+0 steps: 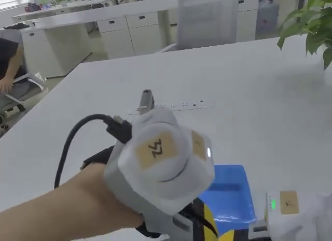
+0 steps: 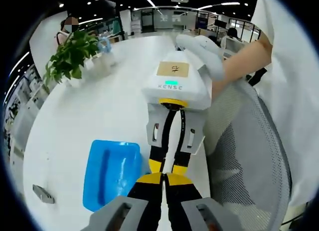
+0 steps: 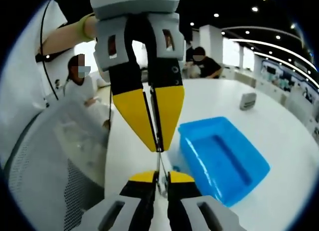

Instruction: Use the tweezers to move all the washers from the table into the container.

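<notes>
My two grippers meet tip to tip over the table's near edge. In the right gripper view, the left gripper [image 3: 157, 144] reaches down from the top with its yellow jaws pressed together. A thin metal strip, seemingly the tweezers [image 3: 159, 164], runs from its tips into my right gripper [image 3: 158, 178], also shut. The left gripper view shows the same meeting: left gripper [image 2: 163, 180] below, right gripper [image 2: 164, 166] above. The blue container [image 3: 224, 159] [image 2: 112, 171] [image 1: 231, 191] lies just beside them. In the head view the left gripper [image 1: 205, 223] hides the jaw tips; the right gripper [image 1: 270, 223] sits at the bottom right.
A small grey metal piece [image 1: 146, 101] [image 2: 42, 193] lies on the white table [image 1: 249, 111], near a socket strip [image 1: 179, 105]. A potted plant [image 1: 311, 23] stands at the far right edge. A mesh chair [image 2: 239, 156] is close behind me. People sit at other desks.
</notes>
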`<state>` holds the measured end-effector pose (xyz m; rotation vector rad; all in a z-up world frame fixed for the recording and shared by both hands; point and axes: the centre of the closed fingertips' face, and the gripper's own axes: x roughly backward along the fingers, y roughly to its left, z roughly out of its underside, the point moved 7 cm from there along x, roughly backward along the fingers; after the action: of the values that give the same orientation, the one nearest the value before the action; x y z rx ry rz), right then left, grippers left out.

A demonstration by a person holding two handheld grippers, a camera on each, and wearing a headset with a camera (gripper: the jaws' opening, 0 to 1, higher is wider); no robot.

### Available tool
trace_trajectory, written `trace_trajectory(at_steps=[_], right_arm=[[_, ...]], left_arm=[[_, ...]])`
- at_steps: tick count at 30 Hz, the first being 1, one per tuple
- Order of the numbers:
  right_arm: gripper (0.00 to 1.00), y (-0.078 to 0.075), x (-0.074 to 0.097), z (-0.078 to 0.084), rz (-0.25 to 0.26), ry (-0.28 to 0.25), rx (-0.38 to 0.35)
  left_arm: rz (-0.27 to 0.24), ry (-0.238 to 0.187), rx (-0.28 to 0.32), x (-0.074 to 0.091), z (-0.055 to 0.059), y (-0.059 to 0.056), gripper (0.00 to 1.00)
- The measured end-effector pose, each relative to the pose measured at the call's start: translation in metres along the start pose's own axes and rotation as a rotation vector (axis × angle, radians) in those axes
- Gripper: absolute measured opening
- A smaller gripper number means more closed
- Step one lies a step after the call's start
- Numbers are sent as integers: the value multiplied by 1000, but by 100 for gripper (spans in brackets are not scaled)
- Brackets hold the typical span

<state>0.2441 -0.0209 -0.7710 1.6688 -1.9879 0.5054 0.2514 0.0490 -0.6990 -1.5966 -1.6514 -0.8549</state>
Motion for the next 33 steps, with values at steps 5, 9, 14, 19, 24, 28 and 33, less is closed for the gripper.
trace_trajectory(at_steps=[5,9,14,19,24,28,33], right_arm=[[3,-1,-1,-2,-31,24,-53],[2,0,0,-2,-14,41,-54],[3,2,2,0,20,32,-106],[2,4,5,2,43,23,-118],[2,4,6,3,59,21,-141],[2,6,6,3,69,27,-142],[2,5,7,3,78,40,-170]], left_arm=[[-107,-145,125,-2,7,5,15],[-175,-223,227,8,25,-4,19],[-309,-426,470,34,49,-25,29],[-543,-568,613,52,75,-45,48],[-705,-606,704,56,95,-62,64],[-783,-660,737,57,100,-64,75],[-834,-680,708,57,99,-63,82]])
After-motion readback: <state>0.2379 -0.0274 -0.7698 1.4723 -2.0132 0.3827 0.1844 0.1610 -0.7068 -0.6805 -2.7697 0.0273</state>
